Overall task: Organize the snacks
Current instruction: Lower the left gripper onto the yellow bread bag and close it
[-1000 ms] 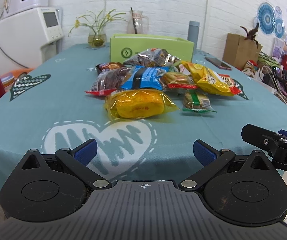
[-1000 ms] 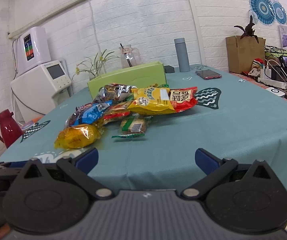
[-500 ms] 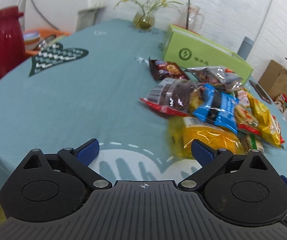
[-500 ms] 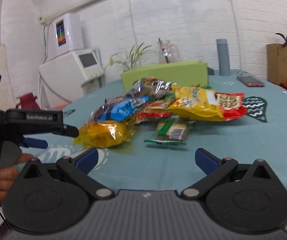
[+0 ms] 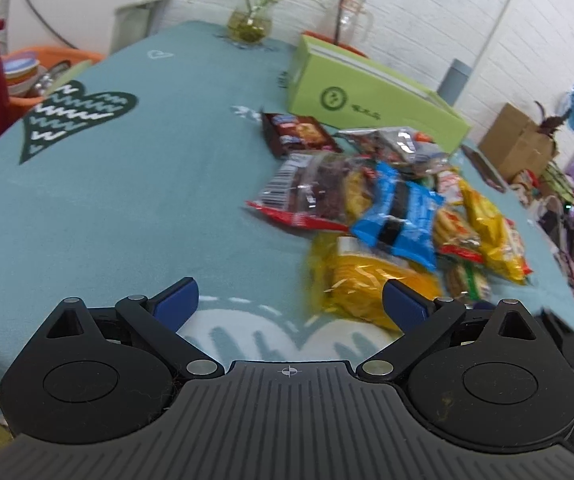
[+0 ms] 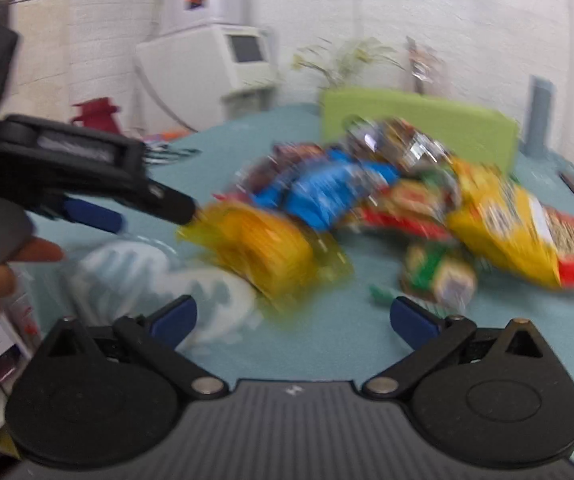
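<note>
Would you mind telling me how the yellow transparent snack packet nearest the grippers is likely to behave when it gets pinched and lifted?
The yellow packet looks like thin glossy film, so it will probably crinkle and may slip between the pads. It seems puffed around stacked pieces, so likely light but crushable under a hard squeeze. It lies flat on the tablecloth, so rolling seems unlikely; its loose ends may flop.
</note>
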Demonstrator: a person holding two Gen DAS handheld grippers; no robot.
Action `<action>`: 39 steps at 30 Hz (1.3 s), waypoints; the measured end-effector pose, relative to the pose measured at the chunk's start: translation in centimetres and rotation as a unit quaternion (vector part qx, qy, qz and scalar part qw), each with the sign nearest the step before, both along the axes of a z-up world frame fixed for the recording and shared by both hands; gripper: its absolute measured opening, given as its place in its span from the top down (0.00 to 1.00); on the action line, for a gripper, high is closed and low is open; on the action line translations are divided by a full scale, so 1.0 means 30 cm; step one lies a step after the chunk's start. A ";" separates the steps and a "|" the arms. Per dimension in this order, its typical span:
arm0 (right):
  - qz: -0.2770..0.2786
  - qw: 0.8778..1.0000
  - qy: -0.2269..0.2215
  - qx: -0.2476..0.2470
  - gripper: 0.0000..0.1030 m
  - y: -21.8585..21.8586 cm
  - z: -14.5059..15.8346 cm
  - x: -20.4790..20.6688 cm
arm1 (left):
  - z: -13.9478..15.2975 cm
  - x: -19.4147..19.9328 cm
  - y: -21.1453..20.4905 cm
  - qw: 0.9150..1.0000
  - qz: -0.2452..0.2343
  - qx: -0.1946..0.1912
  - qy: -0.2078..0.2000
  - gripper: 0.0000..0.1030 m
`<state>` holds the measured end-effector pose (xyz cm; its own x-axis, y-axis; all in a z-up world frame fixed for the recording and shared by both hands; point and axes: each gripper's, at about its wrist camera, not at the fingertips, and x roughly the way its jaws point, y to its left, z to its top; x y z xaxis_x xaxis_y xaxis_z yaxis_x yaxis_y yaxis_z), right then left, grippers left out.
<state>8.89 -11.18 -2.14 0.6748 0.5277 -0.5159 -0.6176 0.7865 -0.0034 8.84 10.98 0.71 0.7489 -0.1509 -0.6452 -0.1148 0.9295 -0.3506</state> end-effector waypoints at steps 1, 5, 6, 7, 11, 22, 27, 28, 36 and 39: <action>0.025 0.999 -0.020 -0.013 0.01 0.020 0.022 0.004 | 0.003 0.008 -0.002 1.000 -0.005 -0.008 -0.001 0.14; 0.083 0.994 -0.044 -0.063 0.01 0.108 0.025 0.074 | 0.010 0.057 0.007 0.998 -0.018 -0.052 0.003 0.14; 0.091 0.993 -0.030 -0.067 0.01 0.122 0.013 0.098 | 0.011 0.064 0.010 0.998 -0.016 -0.053 0.004 0.14; 0.096 0.993 -0.007 -0.068 0.01 0.134 -0.002 0.119 | 0.011 0.069 0.015 0.999 -0.011 -0.050 0.006 0.14; 0.116 0.992 0.032 -0.031 0.01 0.138 -0.003 0.086 | 0.012 0.083 0.034 0.999 -0.003 -0.038 0.012 0.14; 0.088 0.995 0.041 -0.034 0.04 0.163 -0.013 0.089 | -0.031 0.055 0.013 0.998 -0.016 -0.045 0.034 0.16; 0.127 0.991 0.039 -0.033 0.28 0.212 -0.006 0.047 | -0.033 0.052 -0.007 0.999 -0.027 -0.034 0.025 0.33; 0.140 0.989 0.046 -0.029 0.27 0.224 -0.001 0.035 | -0.030 0.055 -0.001 0.999 -0.026 -0.029 0.023 0.35; 0.124 0.991 0.046 -0.018 0.27 0.248 -0.003 0.040 | -0.036 0.027 0.056 0.999 -0.010 -0.030 0.024 0.33; 0.127 0.991 0.029 -0.026 0.30 0.282 -0.012 0.059 | -0.038 0.027 0.036 0.999 -0.015 -0.022 0.019 0.41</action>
<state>10.68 -2.71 -2.50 0.4914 0.6483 -0.5815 -0.7962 0.6050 0.0017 9.66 12.06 -0.44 0.7185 -0.2024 -0.6654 -0.1004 0.9165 -0.3872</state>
